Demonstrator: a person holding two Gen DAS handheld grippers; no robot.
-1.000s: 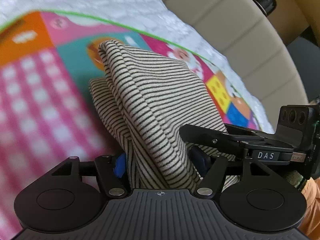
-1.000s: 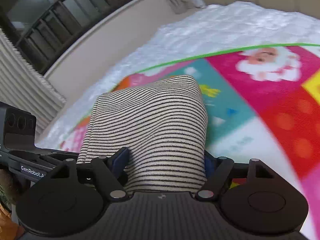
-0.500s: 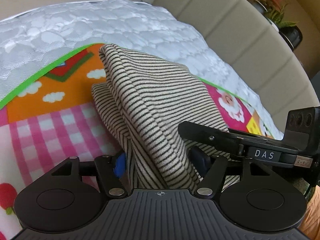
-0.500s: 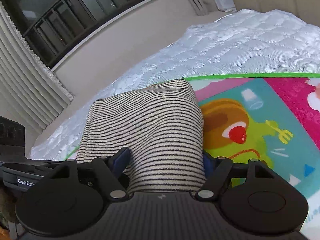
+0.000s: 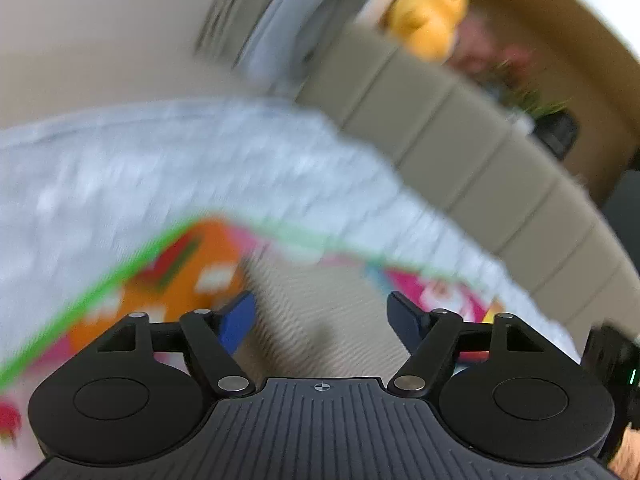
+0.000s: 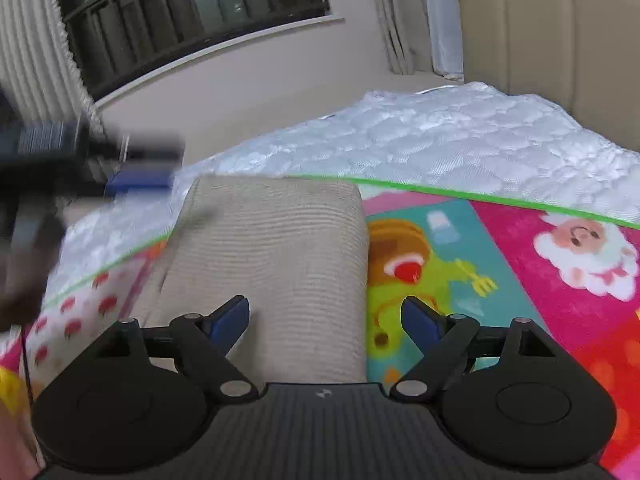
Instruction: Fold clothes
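The folded striped garment [image 6: 276, 264] lies on the colourful play mat [image 6: 520, 280] near its far green-edged corner. It shows blurred in the left wrist view [image 5: 320, 320]. My right gripper [image 6: 326, 322] is open, its jaws spread just above the garment's near end. My left gripper [image 5: 322, 318] is open too, jaws apart over the garment. The left gripper also shows as a dark blur at the left of the right wrist view [image 6: 80, 160], raised above the mat.
The mat lies on a white quilted mattress [image 6: 440, 140]. A beige padded headboard [image 6: 560, 40] stands behind. A yellow toy [image 5: 432, 16] and a potted plant [image 5: 552, 120] sit beyond the headboard. A window with a dark railing [image 6: 180, 8] is at the far left.
Both grippers have opened and let go of the striped garment, which now rests on the mat. The left gripper has swung upward and is moving fast, blurring its view.
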